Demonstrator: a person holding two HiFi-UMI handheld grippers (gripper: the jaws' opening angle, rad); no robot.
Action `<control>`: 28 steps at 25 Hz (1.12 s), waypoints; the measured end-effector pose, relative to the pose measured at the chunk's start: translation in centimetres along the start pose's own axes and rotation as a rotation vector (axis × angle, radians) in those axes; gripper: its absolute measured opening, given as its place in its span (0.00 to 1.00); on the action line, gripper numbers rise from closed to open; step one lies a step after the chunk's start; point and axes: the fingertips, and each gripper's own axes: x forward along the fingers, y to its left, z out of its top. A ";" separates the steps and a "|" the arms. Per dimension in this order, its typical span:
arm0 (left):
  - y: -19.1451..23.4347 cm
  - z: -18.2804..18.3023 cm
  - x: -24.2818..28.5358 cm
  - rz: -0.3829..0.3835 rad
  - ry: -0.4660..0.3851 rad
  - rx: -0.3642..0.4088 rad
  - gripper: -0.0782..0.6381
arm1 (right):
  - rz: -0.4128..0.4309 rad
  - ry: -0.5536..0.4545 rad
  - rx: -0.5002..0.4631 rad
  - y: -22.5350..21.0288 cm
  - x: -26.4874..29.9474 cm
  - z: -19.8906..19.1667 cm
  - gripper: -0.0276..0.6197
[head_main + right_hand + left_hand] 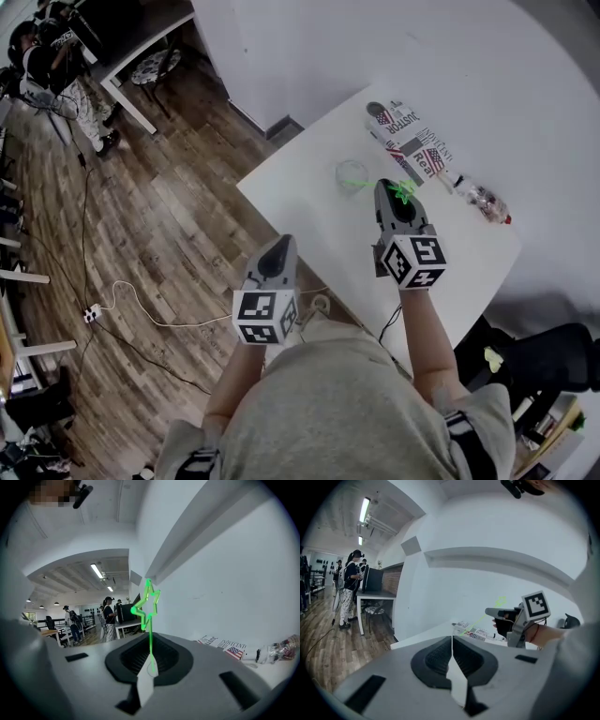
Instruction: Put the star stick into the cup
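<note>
Grey fabric of the person's shirt (347, 412) fills the bottom of the head view, with both forearms reaching forward. The left gripper (278, 247), smooth grey plastic tapering to a point, hangs near the middle of that view over the wood-plank floor (169, 234). It is just off the near corner of the white table (300, 178), at 7 o'clock of the cup (349, 175). Its own view shows its black ribbed pads (436, 658) pressed together in a thin seam, with nothing between them.

The right gripper (387, 187) is over the table at 2 o'clock. Its jaws are closed on the star stick (147, 603), a thin translucent green rod topped with an open five-pointed star outline. The rod rises from the seam between the pads, and the star stands above the jaw tips. In the head view the star shows just right of the gripper's tip. The cup stands very near, at 9 o'clock of that tip. It is clear, round-rimmed and upright on the table. A green streak lies within its outline. Whether the rod's lower end is inside the cup or only above it cannot be told.

Printed papers (412, 141) with flag patterns lie flat at 12 o'clock of the right gripper. A crinkled clear packet (483, 199) with a red end lies at 3 o'clock. A white cable (141, 305) loops across the floor at 8 o'clock.
</note>
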 end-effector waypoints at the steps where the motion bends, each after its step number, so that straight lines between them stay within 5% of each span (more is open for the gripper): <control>1: 0.0 -0.1 0.3 -0.006 0.005 0.000 0.12 | -0.003 0.009 0.001 -0.2 0.5 -0.4 0.07; 17: 0.5 -1.6 3.0 -0.023 0.062 0.002 0.12 | -0.052 0.147 0.055 -2.9 4.7 -7.2 0.07; 28: 1.0 -2.3 3.2 -0.012 0.084 -0.001 0.12 | -0.066 0.149 0.090 -3.8 4.9 -8.1 0.07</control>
